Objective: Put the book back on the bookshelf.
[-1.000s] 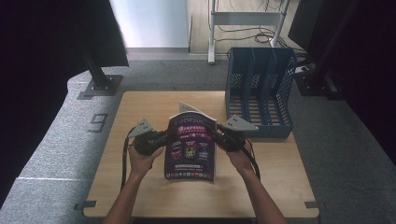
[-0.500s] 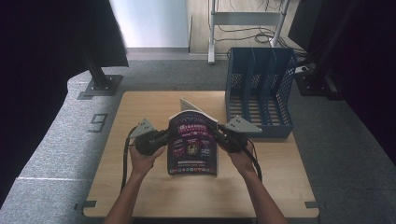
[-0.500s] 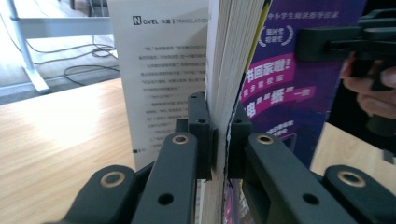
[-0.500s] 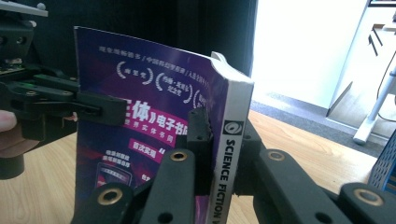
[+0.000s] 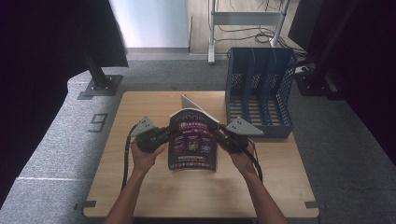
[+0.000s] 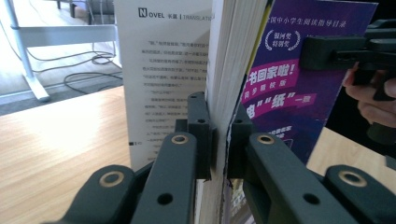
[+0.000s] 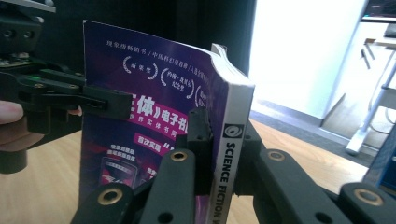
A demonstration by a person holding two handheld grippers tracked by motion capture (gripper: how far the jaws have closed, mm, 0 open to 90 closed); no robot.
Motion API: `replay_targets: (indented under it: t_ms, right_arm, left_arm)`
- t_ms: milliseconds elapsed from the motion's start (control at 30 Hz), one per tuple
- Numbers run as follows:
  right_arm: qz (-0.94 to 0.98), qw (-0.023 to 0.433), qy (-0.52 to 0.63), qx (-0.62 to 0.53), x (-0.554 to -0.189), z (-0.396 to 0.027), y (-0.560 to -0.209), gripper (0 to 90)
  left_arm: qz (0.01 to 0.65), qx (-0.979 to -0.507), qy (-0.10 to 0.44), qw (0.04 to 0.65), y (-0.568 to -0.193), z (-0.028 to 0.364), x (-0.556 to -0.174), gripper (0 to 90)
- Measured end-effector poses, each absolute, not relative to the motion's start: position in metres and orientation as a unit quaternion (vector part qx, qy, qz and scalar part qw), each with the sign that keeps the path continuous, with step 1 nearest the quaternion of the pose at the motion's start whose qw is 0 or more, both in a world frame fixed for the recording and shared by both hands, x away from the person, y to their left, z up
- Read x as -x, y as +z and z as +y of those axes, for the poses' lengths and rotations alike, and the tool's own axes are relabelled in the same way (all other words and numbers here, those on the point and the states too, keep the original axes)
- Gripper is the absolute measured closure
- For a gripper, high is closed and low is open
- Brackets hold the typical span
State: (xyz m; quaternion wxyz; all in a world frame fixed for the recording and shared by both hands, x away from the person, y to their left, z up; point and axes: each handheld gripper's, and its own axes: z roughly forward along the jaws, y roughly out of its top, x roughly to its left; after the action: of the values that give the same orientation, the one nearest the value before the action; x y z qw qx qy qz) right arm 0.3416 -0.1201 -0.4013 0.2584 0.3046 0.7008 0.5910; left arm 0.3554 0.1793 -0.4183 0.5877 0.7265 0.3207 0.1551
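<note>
At the left of the wooden table (image 5: 140, 196), your left hand (image 5: 145, 157) carries the left gripper (image 5: 164, 135), whose jaws are clamped on the page edge of the magazine (image 5: 194, 144). In the left gripper view, that left gripper (image 6: 219, 133) pinches the thick block of pages between its two black pads, with a loose white page of printed text standing out to one side and the purple cover of the magazine (image 6: 289, 88) on the other. Moving to the middle of the table, the magazine is held up off the wood between your two grippers, its purple cover facing you and tilted slightly back, with one white page sticking up behind its top edge. On its right side, the right gripper (image 5: 221, 136) in your right hand (image 5: 243, 161) is closed on the spine; the right gripper view shows the right gripper (image 7: 223, 140) squeezing the white spine of the magazine (image 7: 154, 116), which reads "SCIENCE FICTION", one pad on each cover. Farther right, at the table's far right corner, a blue file rack (image 5: 259, 88) with upright dividers stands near the right gripper but apart from the magazine.
</note>
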Motion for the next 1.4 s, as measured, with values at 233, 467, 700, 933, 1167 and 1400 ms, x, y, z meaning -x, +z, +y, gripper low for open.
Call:
replay_targets:
  t_ms: [233, 467, 700, 933, 1167, 1400]
  right_arm:
    - [0.711, 0.225, 0.598, -0.293, -0.338, -0.123, -0.403, 75.4]
    - [0.726, 0.205, 0.583, -0.302, -0.353, -0.115, -0.418, 76.0]
    - [0.733, 0.214, 0.585, -0.271, -0.345, -0.114, -0.419, 80.0]
    - [0.741, 0.205, 0.580, -0.270, -0.349, -0.108, -0.423, 72.7]
    - [0.742, 0.202, 0.578, -0.273, -0.351, -0.103, -0.426, 77.5]
    - [0.746, 0.204, 0.574, -0.270, -0.351, -0.100, -0.427, 78.1]
  left_arm:
    - [0.317, -0.722, 0.145, 0.597, -0.421, 0.184, -0.349, 83.8]
    - [0.317, -0.718, 0.137, 0.604, -0.423, 0.186, -0.349, 83.7]
    - [0.321, -0.713, 0.129, 0.609, -0.426, 0.190, -0.348, 81.3]
    - [0.321, -0.715, 0.128, 0.608, -0.427, 0.190, -0.349, 79.8]
    - [0.329, -0.714, 0.124, 0.606, -0.432, 0.190, -0.351, 80.0]
    - [0.331, -0.713, 0.125, 0.606, -0.432, 0.189, -0.351, 81.0]
